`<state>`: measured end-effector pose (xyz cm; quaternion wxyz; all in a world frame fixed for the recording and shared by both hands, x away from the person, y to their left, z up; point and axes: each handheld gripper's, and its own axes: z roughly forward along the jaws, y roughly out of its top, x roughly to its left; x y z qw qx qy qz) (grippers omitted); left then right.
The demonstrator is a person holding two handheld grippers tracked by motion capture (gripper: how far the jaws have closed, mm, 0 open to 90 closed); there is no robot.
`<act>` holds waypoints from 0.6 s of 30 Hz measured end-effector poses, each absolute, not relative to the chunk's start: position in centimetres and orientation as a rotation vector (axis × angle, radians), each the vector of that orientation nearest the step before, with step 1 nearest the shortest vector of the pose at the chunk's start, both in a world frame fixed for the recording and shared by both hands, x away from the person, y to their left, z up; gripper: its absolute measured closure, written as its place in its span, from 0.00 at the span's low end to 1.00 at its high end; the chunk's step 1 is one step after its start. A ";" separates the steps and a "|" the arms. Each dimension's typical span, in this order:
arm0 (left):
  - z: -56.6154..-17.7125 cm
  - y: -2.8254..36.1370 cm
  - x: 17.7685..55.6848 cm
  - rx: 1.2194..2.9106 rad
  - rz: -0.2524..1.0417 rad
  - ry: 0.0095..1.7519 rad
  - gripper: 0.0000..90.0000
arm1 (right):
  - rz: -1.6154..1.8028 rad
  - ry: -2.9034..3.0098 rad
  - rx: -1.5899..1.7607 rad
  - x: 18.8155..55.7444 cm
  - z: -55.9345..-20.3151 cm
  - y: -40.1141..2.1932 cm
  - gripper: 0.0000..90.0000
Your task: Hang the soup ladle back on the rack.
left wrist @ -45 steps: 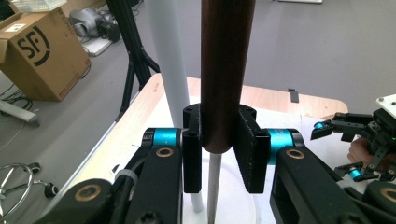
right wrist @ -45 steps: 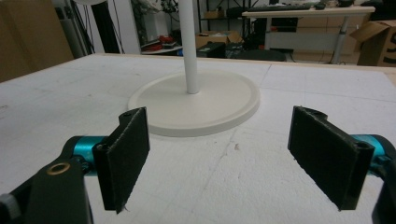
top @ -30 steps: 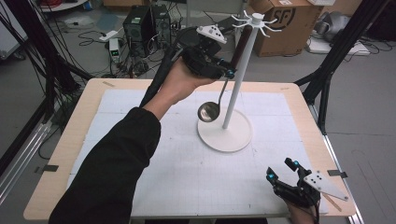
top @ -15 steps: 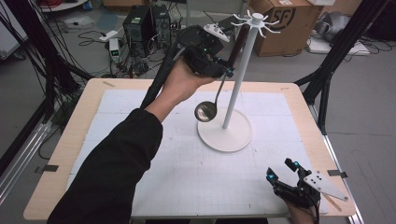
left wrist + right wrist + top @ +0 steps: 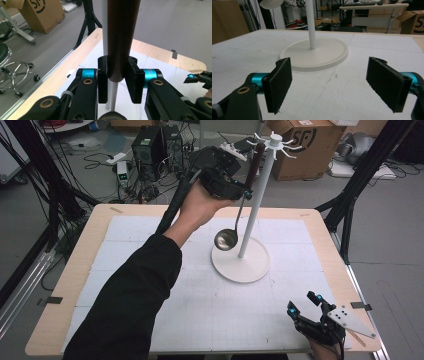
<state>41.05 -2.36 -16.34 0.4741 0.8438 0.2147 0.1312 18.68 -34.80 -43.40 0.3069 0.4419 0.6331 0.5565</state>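
The left claw [image 5: 245, 190] is raised over the far part of the table [image 5: 65, 285], clamped on the dark wooden handle of a ladle [image 5: 226, 239]. The ladle hangs upright, its bowl low and just left of the white stand [image 5: 255, 205], its handle top near the hooks on the stand's head. In the left gripper view the handle [image 5: 120, 37] sits between the pads, the pole right behind it. At the near right corner, the right claw [image 5: 303, 304] rests low with jaws wide and nothing between them, facing the stand's round base [image 5: 322, 53].
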 end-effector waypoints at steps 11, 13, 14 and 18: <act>-19.1 -0.6 41.0 1.987 0.218 0.489 0.41 | 1.477 1.687 1.169 18.7 -43.5 -34.6 0.22; -20.0 0.3 39.9 1.910 0.194 0.424 0.40 | 1.493 1.693 1.172 18.8 -43.5 -34.3 0.22; -20.6 0.8 39.3 1.880 0.189 0.406 0.40 | 1.497 1.698 1.173 18.9 -43.5 -34.1 0.22; -23.3 3.3 36.3 1.779 0.172 0.371 0.38 | 1.506 1.728 1.151 19.2 -43.6 -33.1 0.22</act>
